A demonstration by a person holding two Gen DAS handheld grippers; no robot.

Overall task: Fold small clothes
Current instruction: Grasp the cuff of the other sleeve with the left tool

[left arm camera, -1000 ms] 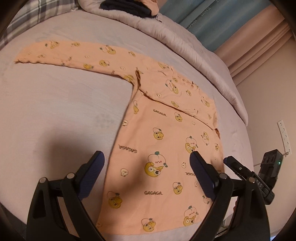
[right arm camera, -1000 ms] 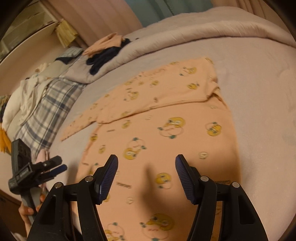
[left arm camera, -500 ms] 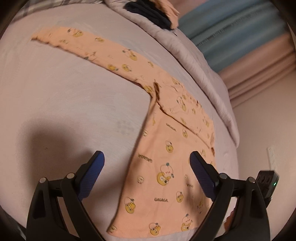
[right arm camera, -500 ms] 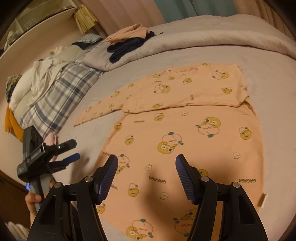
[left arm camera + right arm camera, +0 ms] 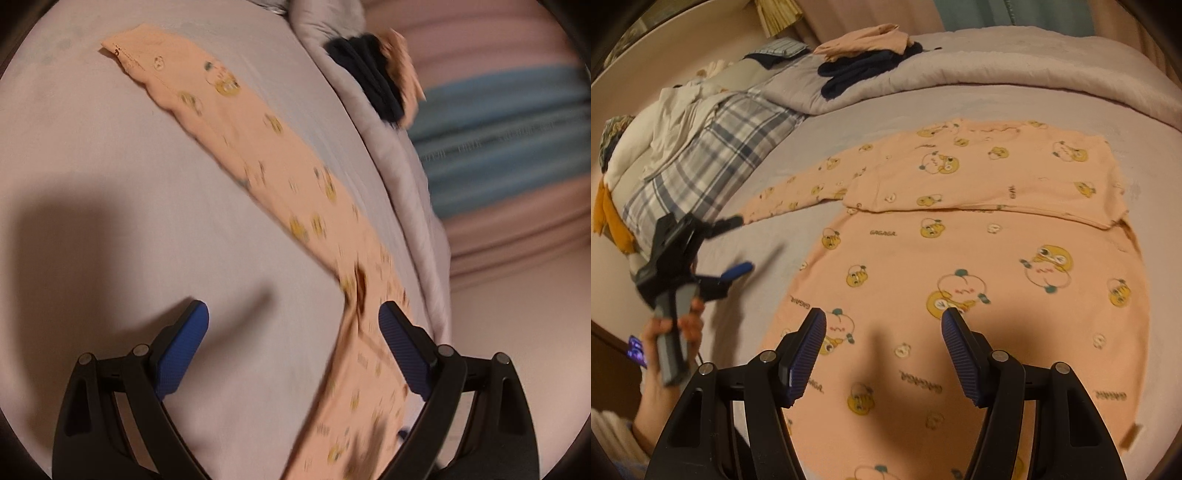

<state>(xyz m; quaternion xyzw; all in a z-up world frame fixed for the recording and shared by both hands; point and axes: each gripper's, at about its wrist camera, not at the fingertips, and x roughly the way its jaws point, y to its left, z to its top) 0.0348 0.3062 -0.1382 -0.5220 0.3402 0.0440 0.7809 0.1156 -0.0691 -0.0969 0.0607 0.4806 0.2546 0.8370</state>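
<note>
A small peach long-sleeved shirt [image 5: 979, 258] with yellow cartoon prints lies flat on the bed. One sleeve is folded across its chest; the other sleeve [image 5: 236, 140] stretches out straight to the left. My left gripper [image 5: 293, 325] is open and empty, above the sheet beside the armpit of the outstretched sleeve; it also shows in the right wrist view [image 5: 735, 243]. My right gripper [image 5: 882, 325] is open and empty above the shirt's lower body.
A grey duvet [image 5: 997, 62] is rolled along the far side of the bed, with a pile of dark and peach clothes [image 5: 864, 55] on it. A plaid blanket [image 5: 713, 140] and white bedding lie at the left. Curtains [image 5: 509, 122] hang behind.
My left gripper has swung left, away from the shirt's body toward the outstretched sleeve. My right gripper has pulled back a little over the hem. Both stay open.
</note>
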